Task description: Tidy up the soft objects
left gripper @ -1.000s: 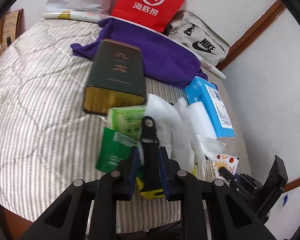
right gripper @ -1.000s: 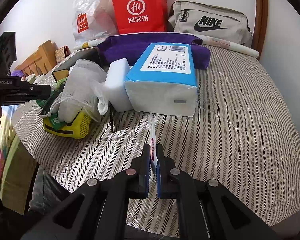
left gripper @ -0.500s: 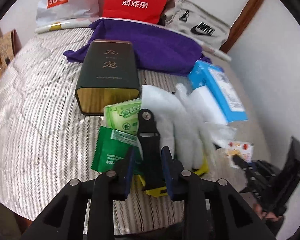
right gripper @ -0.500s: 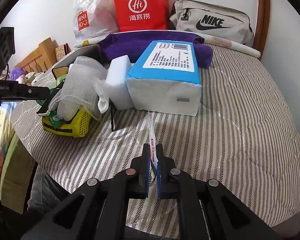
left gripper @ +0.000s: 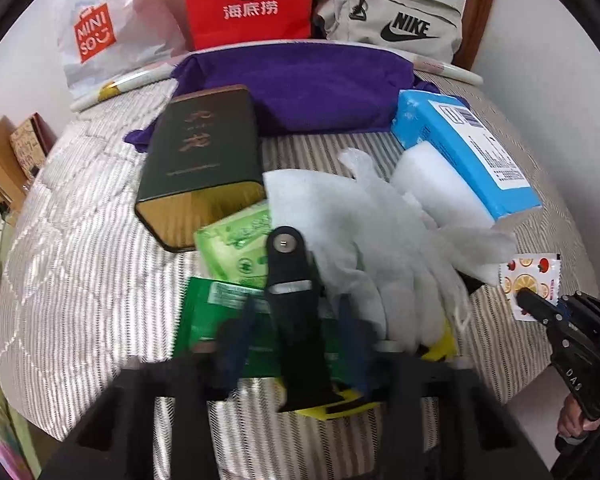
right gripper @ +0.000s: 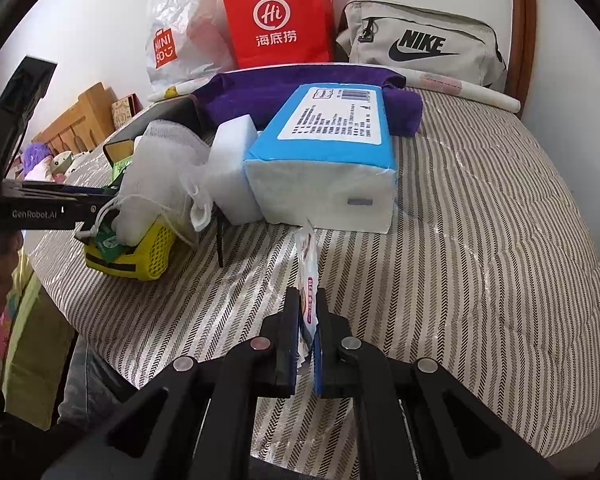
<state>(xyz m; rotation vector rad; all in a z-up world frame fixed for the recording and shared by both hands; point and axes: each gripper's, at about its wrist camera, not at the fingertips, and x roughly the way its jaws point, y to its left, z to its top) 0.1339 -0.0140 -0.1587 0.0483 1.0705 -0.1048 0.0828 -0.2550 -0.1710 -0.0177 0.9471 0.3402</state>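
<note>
We pinch a fruit-print sachet [right gripper: 309,280] in our right gripper [right gripper: 309,316], just in front of the blue tissue pack [right gripper: 324,152]. Our left gripper [left gripper: 296,332], jaws spread, straddles a black strap [left gripper: 290,280] left of that pack.

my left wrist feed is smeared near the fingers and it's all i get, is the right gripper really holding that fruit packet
Observer: Yes. In the right wrist view the right gripper is shut on the fruit packet, which stands on edge between its fingers.
Operator: whats the yellow thing under the gloves
Observer: A yellow mesh basket. The white gloves are heaped in it.
Operator: where's my left gripper next to it
Observer: The left gripper comes in level from the side, with its tips at the basket's rim, on the side away from the tissue pack.
</note>
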